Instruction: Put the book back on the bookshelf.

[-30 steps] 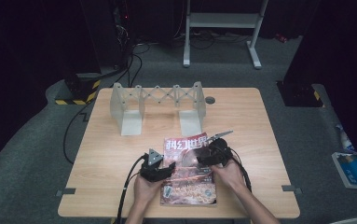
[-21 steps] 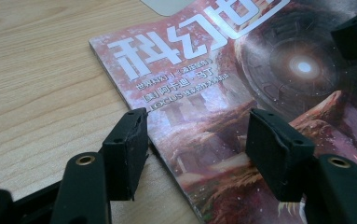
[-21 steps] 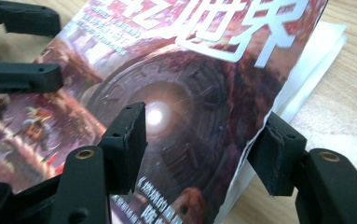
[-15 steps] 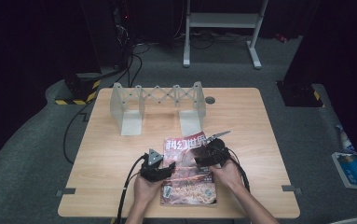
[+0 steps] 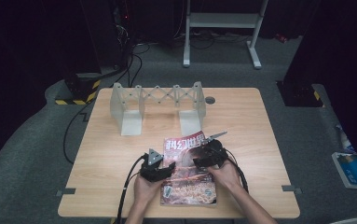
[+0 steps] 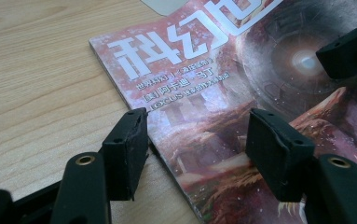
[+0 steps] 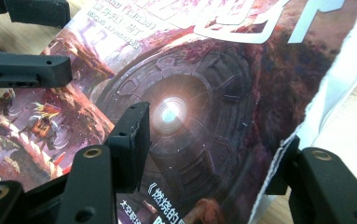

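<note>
An empty grey expandable file rack [image 5: 160, 105] stands behind the glossy red magazine [image 5: 190, 175] on the desk [image 5: 106, 154]. Left hand-held gripper [image 6: 195, 144] straddles its spine, spread; right hand-held gripper [image 7: 211, 149], closing, spans its lifted cover edge.

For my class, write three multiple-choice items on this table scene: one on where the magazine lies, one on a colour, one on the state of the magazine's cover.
1. Where does the magazine lie?
A. At the table's near edge, between the two grippers
B. Inside the rack
C. On the floor

2. What colour is the expanding rack?
A. Red
B. Pale grey
C. Green

3. How is the cover's right edge?
A. Flat
B. Lifted, one jaw of the right gripper under it
C. Rolled into a tube

Key: 1 A, the high view shows it on the table by the hands; 2 B, its panels look pale grey; 3 B, the right gripper view shows the edge raised over one jaw.
</note>
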Motion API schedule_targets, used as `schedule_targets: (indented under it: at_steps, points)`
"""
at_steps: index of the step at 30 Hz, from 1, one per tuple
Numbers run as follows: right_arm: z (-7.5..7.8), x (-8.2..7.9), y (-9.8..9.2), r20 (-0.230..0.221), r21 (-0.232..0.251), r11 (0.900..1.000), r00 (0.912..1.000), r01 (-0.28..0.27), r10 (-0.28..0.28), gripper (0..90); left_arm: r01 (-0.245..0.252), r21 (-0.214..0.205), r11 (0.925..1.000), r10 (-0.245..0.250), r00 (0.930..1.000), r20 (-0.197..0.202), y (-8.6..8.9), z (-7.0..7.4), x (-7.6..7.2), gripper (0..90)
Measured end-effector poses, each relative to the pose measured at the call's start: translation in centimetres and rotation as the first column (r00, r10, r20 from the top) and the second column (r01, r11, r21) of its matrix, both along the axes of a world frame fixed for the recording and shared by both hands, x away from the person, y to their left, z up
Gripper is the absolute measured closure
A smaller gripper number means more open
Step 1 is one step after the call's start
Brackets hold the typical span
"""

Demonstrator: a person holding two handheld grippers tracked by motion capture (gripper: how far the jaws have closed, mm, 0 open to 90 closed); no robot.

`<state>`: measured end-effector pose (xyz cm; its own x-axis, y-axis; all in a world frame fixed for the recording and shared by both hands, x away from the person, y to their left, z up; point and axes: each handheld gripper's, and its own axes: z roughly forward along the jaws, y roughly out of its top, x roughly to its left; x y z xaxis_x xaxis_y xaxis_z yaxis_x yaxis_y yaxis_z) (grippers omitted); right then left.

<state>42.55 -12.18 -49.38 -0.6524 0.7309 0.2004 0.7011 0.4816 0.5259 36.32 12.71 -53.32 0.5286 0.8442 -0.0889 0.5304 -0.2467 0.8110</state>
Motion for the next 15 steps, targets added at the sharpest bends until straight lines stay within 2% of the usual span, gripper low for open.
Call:
schedule_targets:
  at_steps: [10,11,15]
  points:
    - [-0.11,0.09,-0.12,0.003,-0.001,0.9999,0.9999,-0.016,0.016,54.0,-0.002,-0.007,1.0,0.002,1.0,-0.004,0.0,-0.01,0.0,38.7]
    - [-0.09,0.07,-0.16,0.01,-0.01,0.9998,0.9998,-0.018,0.018,58.0,-0.002,-0.008,1.0,0.002,1.0,-0.006,0.02,-0.01,0.02,38.5]
    - [-0.11,0.05,-0.41,0.013,-0.012,0.9995,0.9995,-0.029,0.029,65.2,0.001,-0.007,1.0,-0.001,0.9999,-0.011,0.04,0.0,0.05,36.8]
